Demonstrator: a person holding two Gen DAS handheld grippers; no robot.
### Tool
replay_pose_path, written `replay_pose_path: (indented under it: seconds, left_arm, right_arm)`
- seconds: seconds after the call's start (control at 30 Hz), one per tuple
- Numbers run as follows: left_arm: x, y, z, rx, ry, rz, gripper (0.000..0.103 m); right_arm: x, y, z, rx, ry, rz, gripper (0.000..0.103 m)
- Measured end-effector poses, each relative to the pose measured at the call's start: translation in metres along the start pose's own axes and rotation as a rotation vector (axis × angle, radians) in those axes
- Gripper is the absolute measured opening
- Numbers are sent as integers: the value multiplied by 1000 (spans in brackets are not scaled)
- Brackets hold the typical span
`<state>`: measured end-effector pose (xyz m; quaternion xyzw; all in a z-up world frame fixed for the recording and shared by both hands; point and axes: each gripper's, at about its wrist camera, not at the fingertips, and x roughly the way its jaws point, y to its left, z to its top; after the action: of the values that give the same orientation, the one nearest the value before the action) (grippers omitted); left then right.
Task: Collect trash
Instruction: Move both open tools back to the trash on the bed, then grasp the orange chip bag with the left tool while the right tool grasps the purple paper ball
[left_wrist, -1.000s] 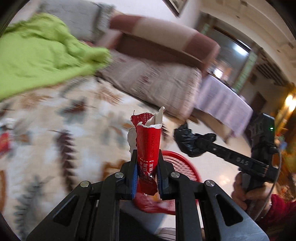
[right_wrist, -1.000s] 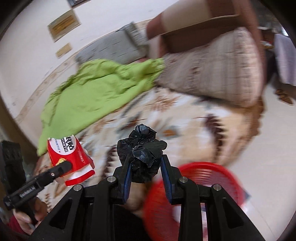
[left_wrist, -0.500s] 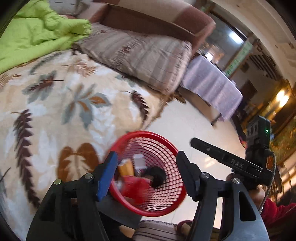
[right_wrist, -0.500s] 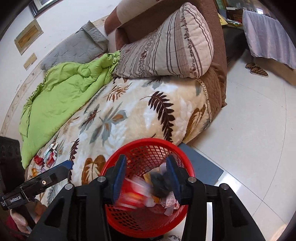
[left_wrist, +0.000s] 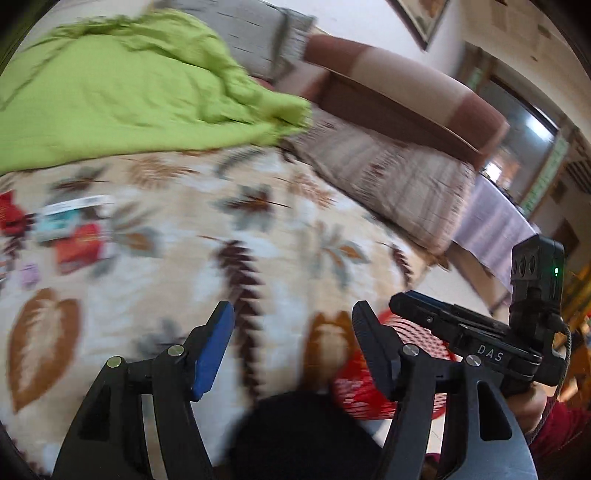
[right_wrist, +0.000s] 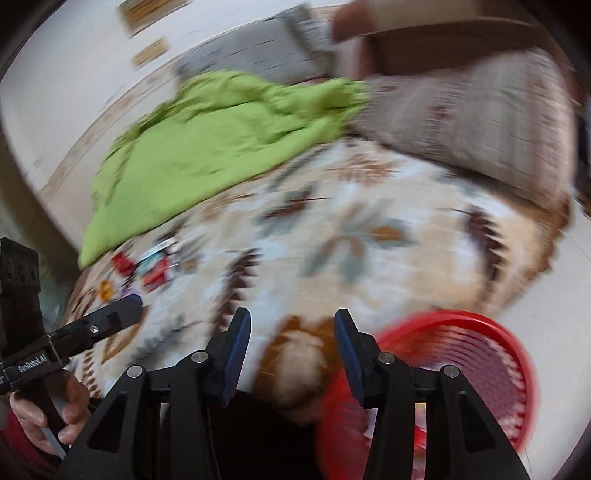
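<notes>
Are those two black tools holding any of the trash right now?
No. The left tool and the right tool both stand open with nothing between their pads; the right one's jaws are opening further.

A soft, plush leaf-patterned cream blanket (left_wrist: 258, 236) fills mid-frame; a crumpled matt lime-green cloth quilt (left_wrist: 122, 96) lies upper left; a glossy red plastic mesh basket (right_wrist: 480, 369) sits lower right.

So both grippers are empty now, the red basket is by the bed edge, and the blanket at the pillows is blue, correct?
Not quite: the blanket is green, not blue, as the right wrist view shows. The rest holds: the left gripper and the right gripper hold nothing, the right one's jaws opening, and the red basket is by the bed edge.
</notes>
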<state>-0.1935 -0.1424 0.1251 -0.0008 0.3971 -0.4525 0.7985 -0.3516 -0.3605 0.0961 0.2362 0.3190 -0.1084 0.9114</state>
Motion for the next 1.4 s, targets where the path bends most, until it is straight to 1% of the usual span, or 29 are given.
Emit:
replay_pose_path:
  seconds: [0.13,0.27,0.37,0.4,0.47,0.53,0.57,0.6,0.63,0.7,0.77,0.8,0.83,0.87,0.9,0.93,0.97,1.0,1.03,1.1,1.2,1.27,1.33,1.37,1.4]
  left_arm:
    - [-27,50,-5,-84,-40,82,65]
    - [-60,102,-9,-173,-100,184,65]
    - [-79,137,-7,-247,-140,266,66]
    - [-89,157,-5,-291,-165,310,68]
    - [-100,187,-1,-359,-185,383,70]
    - [-106,220,4,-427,-198,423,71]
    - [-107,230,5,-447,-201,431,71]
    - [-104,248,10,-484,-198,448,71]
    - [-100,259,14,-502,-196,457,71]
    - [-85,282,24,-531,-179,488,71]
    - [-71,296,30,-552,-158,498,72]
    - [-57,306,36,-552,-136,525,73]
    - [-48,313,39,-558,-117,583,74]
    - [-42,317,39,-567,-108,609,74]
    - [-35,325,38,-578,-105,606,73]
    - [-27,332,36,-590,-97,619,60]
    - [-23,336,33,-597,-93,638,50]
    - [-21,337,31,-601,-96,631,50]
    - [-24,336,26,-601,-127,625,49]
    - [-31,331,21,-580,-158,639,49]
    - [-52,311,9,-538,-189,648,49]
    - [-71,288,-11,-550,-213,651,49]
    - [-82,267,-27,-531,-228,686,49]
    - [-85,261,-31,-515,-234,704,49]
    - [-89,248,-39,-476,-253,737,49]
  right_arm:
    - [46,54,9,-91,28,56,53]
    - [90,99,13,-120,78,121,53]
    - [116,133,12,-153,94,157,53]
    - [123,144,10,-171,97,165,53]
    - [134,163,2,-210,95,175,53]
    - [143,174,-11,-246,110,185,53]
    - [146,175,-17,-260,118,182,53]
    - [149,178,-24,-282,130,175,53]
    - [147,179,-25,-295,121,185,53]
    - [138,177,-23,-292,84,218,53]
    - [141,172,-23,-270,96,220,53]
    - [143,170,-21,-252,102,221,53]
    - [144,165,-20,-225,103,227,53]
    - [144,163,-19,-211,106,235,53]
    - [145,160,-18,-197,111,246,53]
    - [146,160,-17,-191,114,250,53]
    - [146,159,-17,-187,118,254,53]
    - [147,160,-17,-188,121,260,53]
    - [148,161,-17,-192,123,265,53]
    - [148,163,-18,-202,123,269,53]
    - [153,168,-18,-222,145,276,53]
    - [158,175,-18,-251,174,280,53]
    - [165,186,-16,-280,193,319,53]
    - [170,193,-15,-296,198,321,53]
    - [177,202,-11,-307,210,329,53]
